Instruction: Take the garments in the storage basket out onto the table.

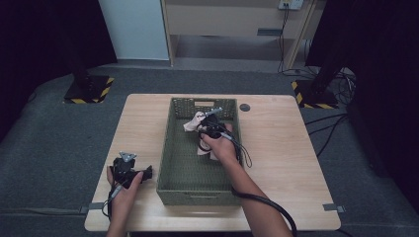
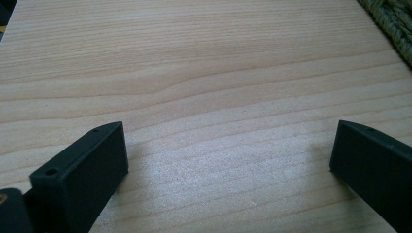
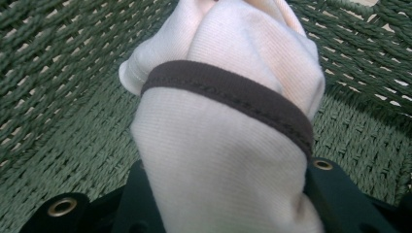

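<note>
A pale pink knit cloth with a dark brown band (image 3: 228,145) is bunched between the clenched right gripper (image 3: 223,204), inside the green woven basket (image 1: 170,163). The left gripper (image 2: 228,160) rests spread wide, holding nothing, over the light wooden table (image 2: 194,63). No writing is legible.

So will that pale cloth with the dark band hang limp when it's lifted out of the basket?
Probably: the cloth bunches into soft folds where the right gripper pinches it. It looks thin-knit, so likely light. It could snag on the woven basket.
</note>
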A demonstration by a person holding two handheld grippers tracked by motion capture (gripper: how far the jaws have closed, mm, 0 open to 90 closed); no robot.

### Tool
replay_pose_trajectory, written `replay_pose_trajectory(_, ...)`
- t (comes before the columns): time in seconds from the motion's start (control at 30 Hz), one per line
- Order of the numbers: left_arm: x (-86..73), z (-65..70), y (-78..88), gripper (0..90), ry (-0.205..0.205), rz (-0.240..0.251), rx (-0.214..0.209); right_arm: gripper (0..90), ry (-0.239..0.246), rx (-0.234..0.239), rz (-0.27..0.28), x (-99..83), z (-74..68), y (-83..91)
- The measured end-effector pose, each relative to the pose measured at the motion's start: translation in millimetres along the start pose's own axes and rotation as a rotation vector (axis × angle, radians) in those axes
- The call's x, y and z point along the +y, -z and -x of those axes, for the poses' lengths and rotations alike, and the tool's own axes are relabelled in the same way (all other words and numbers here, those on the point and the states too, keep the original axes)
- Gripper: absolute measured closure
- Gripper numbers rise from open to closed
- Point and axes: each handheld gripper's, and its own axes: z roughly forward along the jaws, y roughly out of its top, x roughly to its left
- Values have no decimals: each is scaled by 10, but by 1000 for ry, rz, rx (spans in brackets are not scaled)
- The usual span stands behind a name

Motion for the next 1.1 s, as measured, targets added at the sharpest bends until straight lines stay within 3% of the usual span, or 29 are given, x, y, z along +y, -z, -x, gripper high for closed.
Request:
replay_pose_trajectory(0.37, 0, 0, 0, 0, 0, 0, 0, 610, 25, -31, 31, -1, 33, 246)
replay_pose_trajectory(1.1, 0, 0, 0, 0, 0, 0, 0, 609, 20, -6, 66, 68, 27, 617)
